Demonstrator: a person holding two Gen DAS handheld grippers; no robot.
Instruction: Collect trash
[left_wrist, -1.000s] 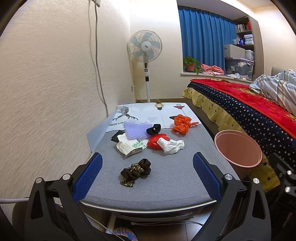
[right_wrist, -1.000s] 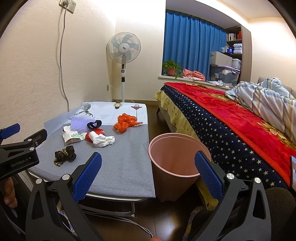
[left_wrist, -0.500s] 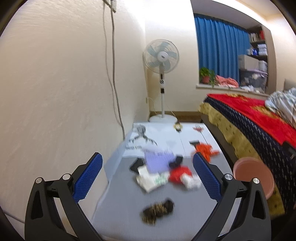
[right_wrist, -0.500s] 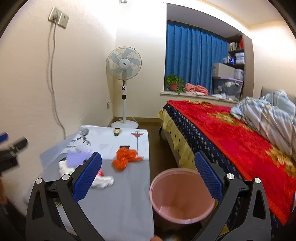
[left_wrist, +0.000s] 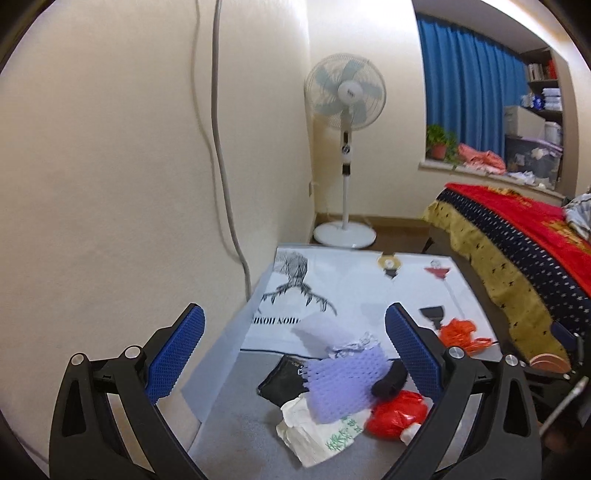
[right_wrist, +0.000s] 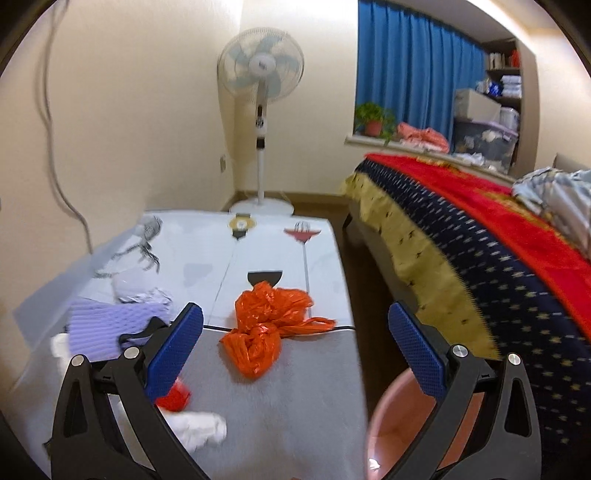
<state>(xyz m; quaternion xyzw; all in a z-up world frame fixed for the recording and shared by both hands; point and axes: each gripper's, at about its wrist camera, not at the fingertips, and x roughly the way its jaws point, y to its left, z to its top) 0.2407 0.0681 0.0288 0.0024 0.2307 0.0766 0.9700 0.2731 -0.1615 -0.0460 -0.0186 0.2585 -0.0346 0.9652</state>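
Both grippers are spread wide, holding nothing: the left gripper (left_wrist: 291, 354) hovers over the purple foam sheet (left_wrist: 343, 384) and red bag (left_wrist: 397, 415) on the counter (right_wrist: 295, 406); the right gripper (right_wrist: 295, 349) faces 1 orange plastic bag (right_wrist: 267, 332) (pink bin (right_wrist: 391, 435) beside the counter).

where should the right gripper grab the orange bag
Grip the orange bag at its bunched middle, coming from above and the near side with the right gripper. The crumpled bulk stands up off the table; the thin tail lies flat toward the bin.
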